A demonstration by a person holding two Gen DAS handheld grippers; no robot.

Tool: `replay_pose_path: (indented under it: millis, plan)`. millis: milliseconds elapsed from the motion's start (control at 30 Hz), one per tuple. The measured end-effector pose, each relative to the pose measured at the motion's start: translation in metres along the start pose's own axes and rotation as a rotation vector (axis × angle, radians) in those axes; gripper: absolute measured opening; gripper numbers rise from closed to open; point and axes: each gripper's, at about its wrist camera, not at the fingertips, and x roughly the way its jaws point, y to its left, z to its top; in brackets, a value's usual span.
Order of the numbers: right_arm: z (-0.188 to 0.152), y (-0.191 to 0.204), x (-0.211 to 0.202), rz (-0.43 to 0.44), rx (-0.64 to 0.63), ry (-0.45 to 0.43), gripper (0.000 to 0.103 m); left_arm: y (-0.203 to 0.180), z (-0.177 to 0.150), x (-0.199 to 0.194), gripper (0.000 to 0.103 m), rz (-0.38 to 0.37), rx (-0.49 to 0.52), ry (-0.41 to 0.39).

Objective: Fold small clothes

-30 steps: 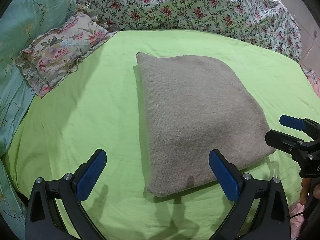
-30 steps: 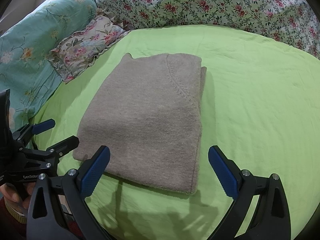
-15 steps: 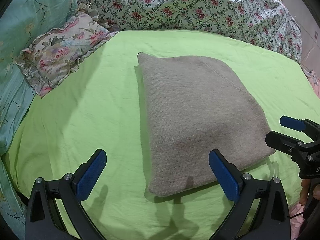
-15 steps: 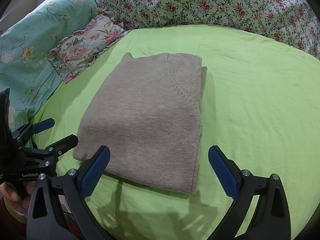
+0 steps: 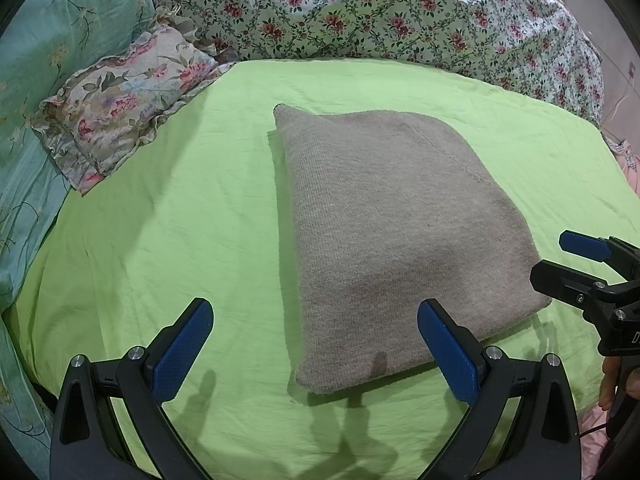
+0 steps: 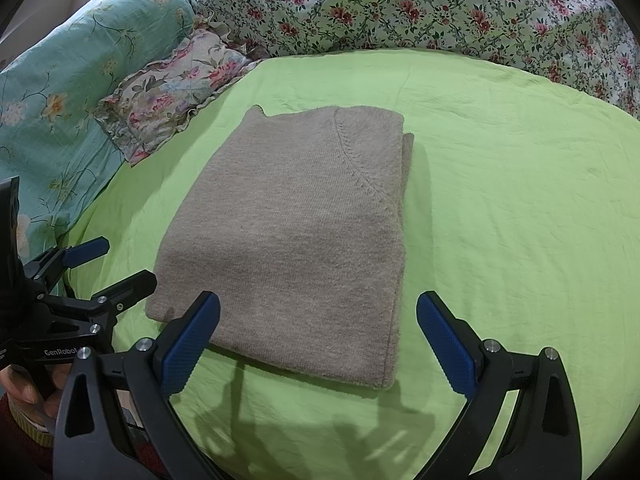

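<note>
lying folded into a neat rectangle, the beige knit sweater point(image 5: 392, 240) sits flat in the middle of the lime green bedsheet point(image 5: 168, 232), with a raglan seam curving across its top layer in the right wrist view. the left gripper point(image 5: 316, 344) hovers just off the near edge of the sweater with its blue-padded fingers point(image 5: 182, 346) spread wide, holding nothing. same deal for the right gripper point(image 6: 318, 340), fingers point(image 6: 444, 346) wide apart and empty, parked over the near edge of the sweater. each gripper shows up at the edge of the other's view, close beside the sweater's near corners, not touching the fabric as far as i can tell. a ruffled floral pillow point(image 5: 120, 100) sits at the far left on the sheet, a teal floral cover point(image 6: 60, 92) is bunched along the left side, and a rose-print quilt point(image 5: 380, 12) is piled across the back.
</note>
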Motion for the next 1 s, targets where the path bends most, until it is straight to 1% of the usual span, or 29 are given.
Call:
replay_pose_path:
  millis: [1000]
  plan:
    - [0.0029,0.0001,0.0000,-0.002,-0.005,0.004,0.099,0.0018,0.0032,0.0027,0.102,-0.003,0.001,-0.001]
